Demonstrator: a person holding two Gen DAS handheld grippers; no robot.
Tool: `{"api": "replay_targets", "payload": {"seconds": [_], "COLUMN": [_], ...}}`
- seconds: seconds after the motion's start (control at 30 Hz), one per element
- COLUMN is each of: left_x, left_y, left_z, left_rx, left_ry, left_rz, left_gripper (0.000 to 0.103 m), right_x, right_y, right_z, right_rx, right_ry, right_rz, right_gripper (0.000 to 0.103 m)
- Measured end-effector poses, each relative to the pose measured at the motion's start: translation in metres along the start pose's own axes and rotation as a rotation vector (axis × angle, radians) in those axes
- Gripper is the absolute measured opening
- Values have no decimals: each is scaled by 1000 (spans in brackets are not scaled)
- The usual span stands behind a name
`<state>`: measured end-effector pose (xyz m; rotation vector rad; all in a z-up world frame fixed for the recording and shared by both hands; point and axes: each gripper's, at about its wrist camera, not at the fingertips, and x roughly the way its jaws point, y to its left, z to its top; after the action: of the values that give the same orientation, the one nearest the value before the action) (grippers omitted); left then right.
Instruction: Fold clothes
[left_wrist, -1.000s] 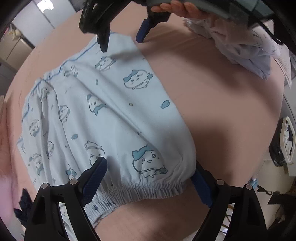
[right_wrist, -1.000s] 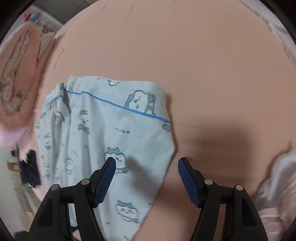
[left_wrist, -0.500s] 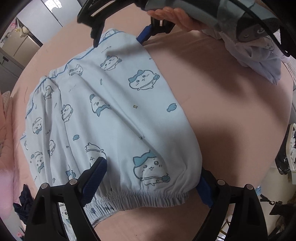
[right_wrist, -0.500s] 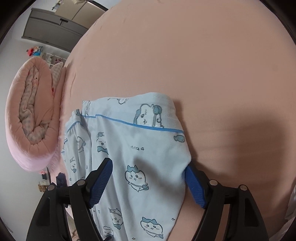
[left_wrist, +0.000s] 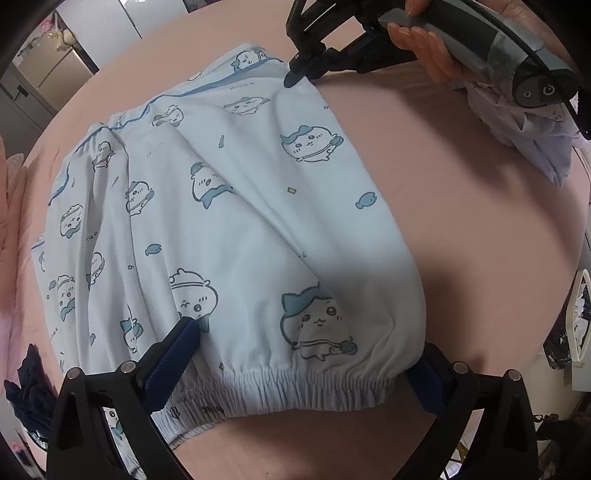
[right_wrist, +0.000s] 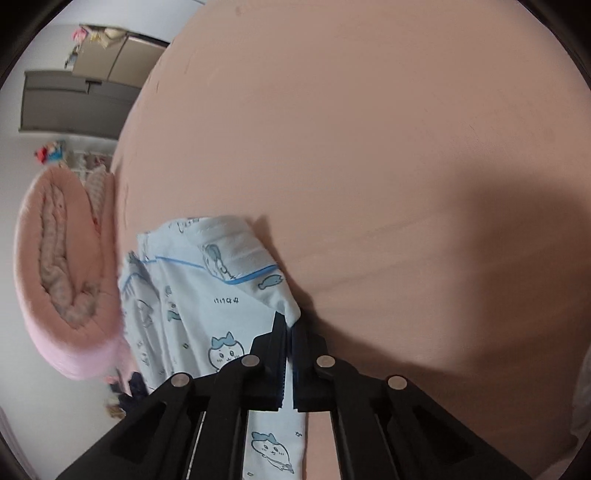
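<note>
1. The pale blue pajama pants lie spread flat on a peach-pink surface — cartoon animal prints all over, a gathered elastic cuff at the near end, blue piping along the far hem.
2. The left tool stands spread wide, its 2 blue pads on either side of the cuff, not pressing it.
3. The right tool is pressed together on the far corner of the pants, with a tuft of cloth poking out past the tips; a hand grips its handle.
4. Against the earlier frames: the right tool's jaws stood apart around that corner and have just been closing, now with fabric between them; the left tool's have just been opening further, with the cuff between them.
5. Around the surface — a crumpled white garment at the right edge, a rolled pink quilt to the left, grey cabinets against the wall and dark clothing on the floor.
</note>
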<state>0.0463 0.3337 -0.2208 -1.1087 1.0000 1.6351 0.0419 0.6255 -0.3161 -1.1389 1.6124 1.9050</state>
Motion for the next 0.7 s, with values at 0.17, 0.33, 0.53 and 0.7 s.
{"api": "replay_targets", "payload": {"seconds": [0.17,0.33,0.53,0.7], "left_x": [-4,-10,-5,-1], "left_y": [-12,-30,-24,-28], "left_z": [-1,-4,13,14], "left_rx": [41,111,167,156], "left_ry": [-10,-47,-23,-26], "left_rz": [61,153,234,245], "left_gripper": [103,103,103,103], "right_x": [0,-1,-3,-4], "right_y": [21,34,39,37], "right_z": [-3,-7,-9,-6], "right_rx": [-109,-167,-191,-178], "right_ry": [-21,-41,-56,-49], "right_rz": [-101,-162,-165,-136], "right_gripper": [0,0,0,0]}}
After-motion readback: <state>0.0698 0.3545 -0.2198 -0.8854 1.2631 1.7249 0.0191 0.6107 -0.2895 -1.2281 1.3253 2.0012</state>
